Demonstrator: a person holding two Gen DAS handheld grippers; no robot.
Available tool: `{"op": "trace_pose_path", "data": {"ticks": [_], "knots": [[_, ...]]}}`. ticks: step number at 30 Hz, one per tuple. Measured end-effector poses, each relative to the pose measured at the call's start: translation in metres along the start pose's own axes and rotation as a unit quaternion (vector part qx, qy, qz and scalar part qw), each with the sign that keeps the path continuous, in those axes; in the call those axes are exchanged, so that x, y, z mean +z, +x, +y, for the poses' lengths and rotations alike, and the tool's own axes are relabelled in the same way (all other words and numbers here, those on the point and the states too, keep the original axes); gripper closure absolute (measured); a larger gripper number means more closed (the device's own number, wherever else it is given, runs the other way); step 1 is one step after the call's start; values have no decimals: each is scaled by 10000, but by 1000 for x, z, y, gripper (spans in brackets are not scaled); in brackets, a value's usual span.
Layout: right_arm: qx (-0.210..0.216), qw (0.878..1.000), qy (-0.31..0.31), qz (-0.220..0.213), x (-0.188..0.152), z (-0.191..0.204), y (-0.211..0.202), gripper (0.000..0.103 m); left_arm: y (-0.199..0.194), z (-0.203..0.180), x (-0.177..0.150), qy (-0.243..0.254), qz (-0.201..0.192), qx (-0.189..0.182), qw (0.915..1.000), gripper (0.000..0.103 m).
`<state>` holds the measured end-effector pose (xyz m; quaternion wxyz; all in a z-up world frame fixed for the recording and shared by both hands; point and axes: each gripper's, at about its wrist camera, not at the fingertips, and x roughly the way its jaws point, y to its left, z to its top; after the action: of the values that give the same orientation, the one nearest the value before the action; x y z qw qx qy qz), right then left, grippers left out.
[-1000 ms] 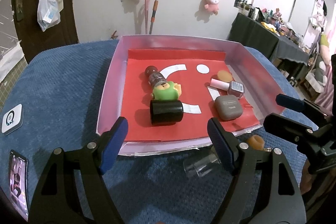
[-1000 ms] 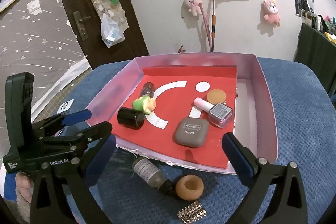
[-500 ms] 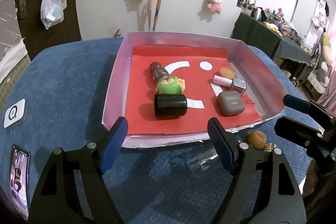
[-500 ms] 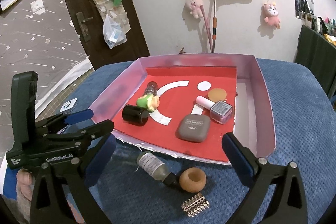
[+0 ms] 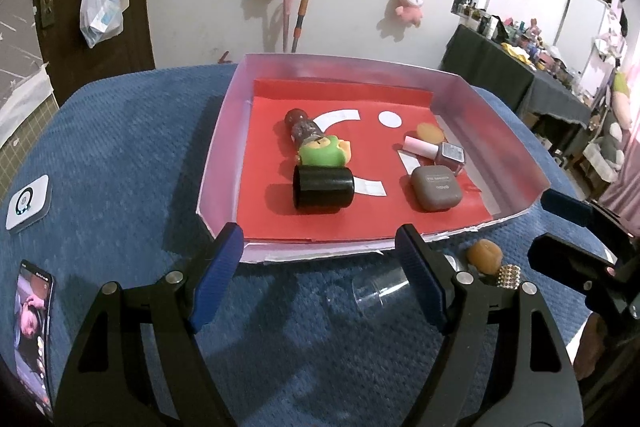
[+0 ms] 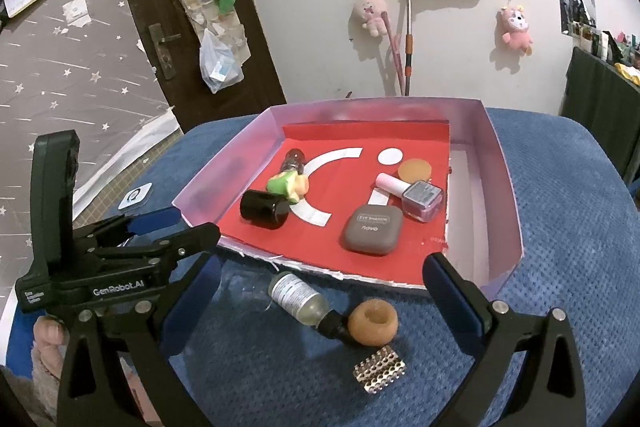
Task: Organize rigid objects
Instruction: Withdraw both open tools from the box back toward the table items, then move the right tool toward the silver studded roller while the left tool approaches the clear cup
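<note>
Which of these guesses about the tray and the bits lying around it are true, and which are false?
1. The grey case lies inside the tray. True.
2. The small glass bottle is in the tray. False: it lies on the blue cloth in front of the tray.
3. The left gripper is clamped on the black cylinder. False: its jaws stand open and empty.
4. The tan ring lies outside the tray. True.
5. The nail polish bottle stands upright. False: it lies on its side.
</note>
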<state>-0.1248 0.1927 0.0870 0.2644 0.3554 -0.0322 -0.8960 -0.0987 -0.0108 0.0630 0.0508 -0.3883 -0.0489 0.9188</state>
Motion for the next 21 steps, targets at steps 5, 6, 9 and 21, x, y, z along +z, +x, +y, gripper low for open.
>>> {"op": "trace_pose_path", "data": {"ticks": [5,6,9,21], "knots": [[18,10000,-7,8,-5,2,-4,0,-1,1,-3,-37,15,-5,10000,26],[20,10000,-11,16,-6,3,-5,0,-1,0,-3,-41,20,-9,10000,26],[-6,10000,-43,19,-10,5,-7,0,-1,-1,-5,-28,32,-13,10000,25],[-54,9998,-204,60,-19,15,-11,0,-5,-8,-14,109,67,-96,9999,26]]}}
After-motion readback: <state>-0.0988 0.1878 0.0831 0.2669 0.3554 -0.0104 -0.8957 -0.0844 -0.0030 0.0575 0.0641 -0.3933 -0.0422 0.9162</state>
